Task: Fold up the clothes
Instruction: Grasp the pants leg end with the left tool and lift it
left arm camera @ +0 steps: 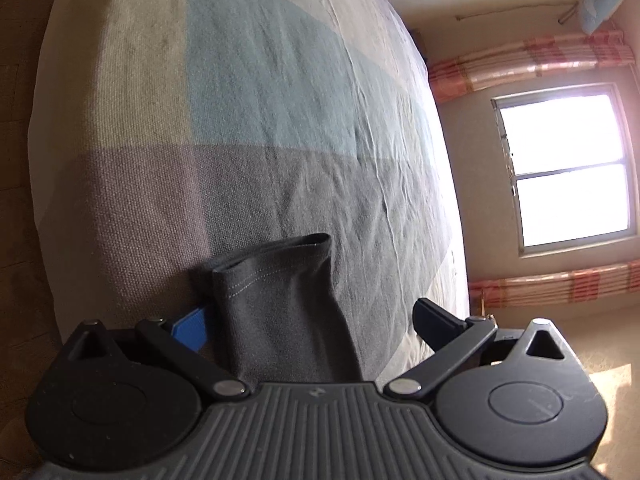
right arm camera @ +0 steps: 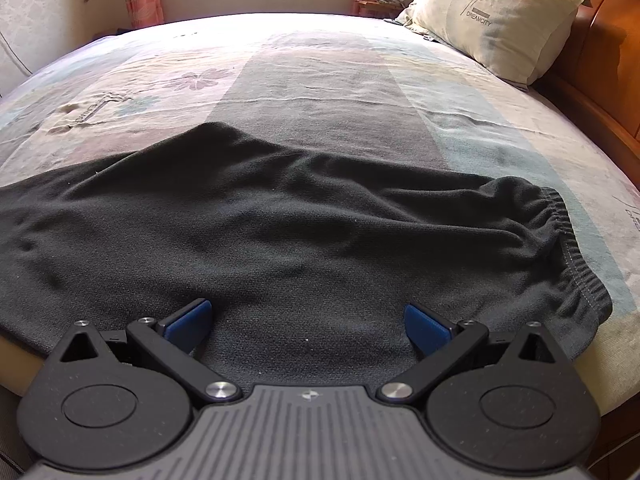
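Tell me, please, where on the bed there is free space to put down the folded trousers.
Free: the wide stretch of bed sheet between the dark trousers and the pillow, reaching toward the window side. Also the sheet beyond the trouser hem in the left wrist view. Crowded: the near edge, covered by the trousers under both open grippers.

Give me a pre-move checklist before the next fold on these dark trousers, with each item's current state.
1. Left hand-held gripper open around the trouser leg cuff: ok, jaws spread wide, cloth between them.
2. Right hand-held gripper open over the dark trousers: ok, nothing clamped.
3. Trousers lying flat: not ok, wrinkles and a raised ridge across the middle.
4. Elastic waistband visible and free: ok.
5. Bed sheet beyond the trousers free for folding: ok; pillow sits far off.
6. Legs aligned on each other: cannot tell.
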`<move>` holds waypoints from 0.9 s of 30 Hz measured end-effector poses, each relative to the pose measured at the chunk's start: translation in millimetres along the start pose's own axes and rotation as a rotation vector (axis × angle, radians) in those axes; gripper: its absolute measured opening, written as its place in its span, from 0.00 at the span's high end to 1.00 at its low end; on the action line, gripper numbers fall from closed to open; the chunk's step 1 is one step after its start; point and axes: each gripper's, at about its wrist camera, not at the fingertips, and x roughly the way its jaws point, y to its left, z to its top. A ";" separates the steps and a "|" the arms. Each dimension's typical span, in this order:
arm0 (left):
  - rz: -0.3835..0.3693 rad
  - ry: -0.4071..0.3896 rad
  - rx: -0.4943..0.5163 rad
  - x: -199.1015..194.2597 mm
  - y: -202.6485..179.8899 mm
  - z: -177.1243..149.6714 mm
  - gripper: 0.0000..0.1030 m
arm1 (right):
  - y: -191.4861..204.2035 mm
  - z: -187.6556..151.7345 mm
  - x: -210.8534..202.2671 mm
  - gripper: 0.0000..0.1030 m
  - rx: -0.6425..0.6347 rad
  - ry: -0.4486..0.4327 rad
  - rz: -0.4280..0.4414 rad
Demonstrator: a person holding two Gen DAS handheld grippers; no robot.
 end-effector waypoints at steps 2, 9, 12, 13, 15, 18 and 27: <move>-0.013 -0.021 -0.012 2.1 3.7 3.8 0.01 | 0.0 0.0 -0.3 0.00 0.000 0.000 0.000; -0.038 -0.009 -0.038 18.9 4.8 9.8 0.01 | -0.1 -0.2 -0.1 0.00 -0.001 -0.001 0.000; -0.057 0.051 -0.028 25.4 3.4 2.2 0.01 | -0.4 0.0 0.0 0.00 -0.001 -0.001 0.000; -0.063 0.067 -0.010 27.7 1.7 -1.5 0.01 | -0.4 0.1 0.0 0.00 0.000 -0.001 0.000; -0.072 0.093 0.037 31.8 -2.2 -8.0 0.01 | -0.3 0.2 0.2 0.00 0.001 -0.001 -0.001; -0.063 0.096 0.134 29.7 -10.7 -6.5 0.01 | -0.3 0.7 0.6 0.00 -0.001 0.002 0.002; -0.173 0.138 0.221 10.4 -7.6 -5.1 0.01 | 0.2 0.7 1.2 0.00 0.000 0.001 0.002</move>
